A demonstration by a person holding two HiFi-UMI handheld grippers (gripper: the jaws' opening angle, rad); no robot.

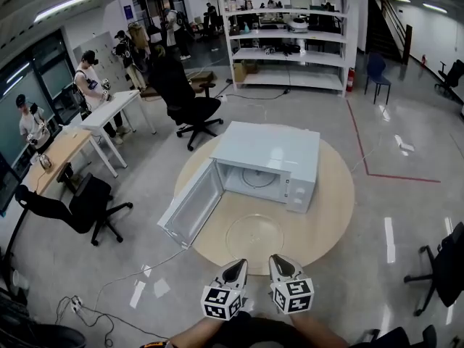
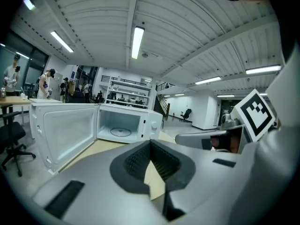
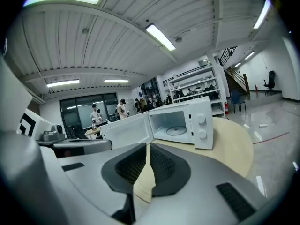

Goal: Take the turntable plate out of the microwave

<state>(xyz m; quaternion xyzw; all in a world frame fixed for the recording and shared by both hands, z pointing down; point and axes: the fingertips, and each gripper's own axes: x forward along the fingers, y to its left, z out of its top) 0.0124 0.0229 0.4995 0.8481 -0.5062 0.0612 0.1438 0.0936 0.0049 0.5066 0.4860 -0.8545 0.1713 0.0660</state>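
White box-shaped microwave oven [image 1: 272, 151] is standing on the round pale wooden table [image 1: 335, 194], with its hinged door [image 1: 194, 205] hanging wide open to the left in the head view. The clear round glass turntable plate [image 1: 255, 234] is lying flat on the table top, just in front of the open cavity and apart from the oven. A circular ring [image 1: 257, 177] is showing on the cavity floor. Whether it is a loose part or a moulded recess cannot be told.

The left gripper [image 1: 238, 265] and the right gripper [image 1: 280, 261] are hovering side by side by the near edge of the table. Both are pointing toward the oven and keeping clear of the plate. In the left gripper view, the jaws are meeting at their tips with nothing between them. In the right gripper view, the jaws are likewise pressing together and holding nothing.

Behind the table, black office chairs [image 1: 190, 111] and white shelving [image 1: 290, 35] are standing on the grey floor.
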